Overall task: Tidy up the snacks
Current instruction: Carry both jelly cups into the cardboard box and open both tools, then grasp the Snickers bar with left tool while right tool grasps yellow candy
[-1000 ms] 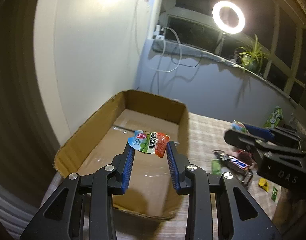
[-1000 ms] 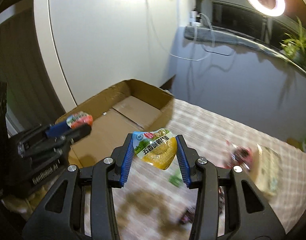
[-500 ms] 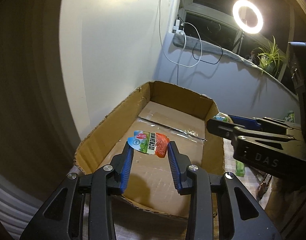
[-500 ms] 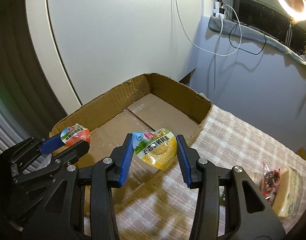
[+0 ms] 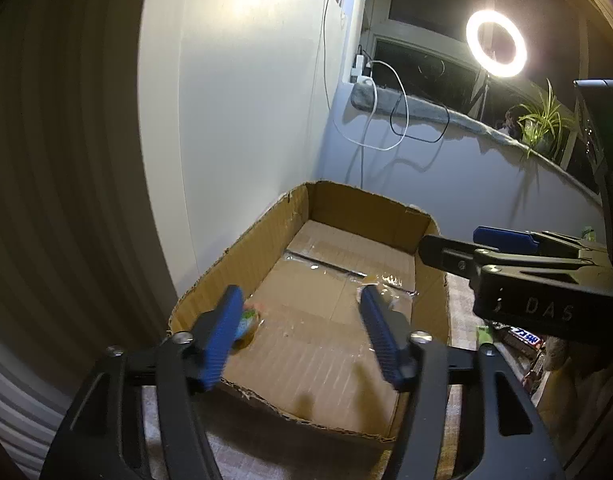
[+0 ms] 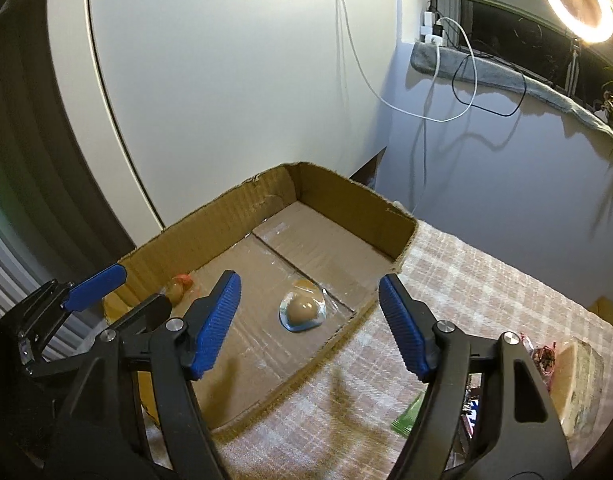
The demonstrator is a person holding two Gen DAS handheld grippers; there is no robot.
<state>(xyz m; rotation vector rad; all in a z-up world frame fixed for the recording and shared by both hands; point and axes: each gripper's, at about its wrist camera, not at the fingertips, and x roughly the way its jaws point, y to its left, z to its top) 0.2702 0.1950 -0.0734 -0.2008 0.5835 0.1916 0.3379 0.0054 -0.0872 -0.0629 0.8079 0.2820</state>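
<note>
Two small sealed snack packets (image 6: 302,311) lie in the brown cardboard box (image 6: 346,196); both grippers, left gripper (image 5: 302,336) and right gripper (image 6: 310,324), are opening, empty, releasing them for sorting.

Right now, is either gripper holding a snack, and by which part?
Neither. Both the left gripper and right gripper are opening with nothing between their jaws; the two snack packets lie in the box.
</note>
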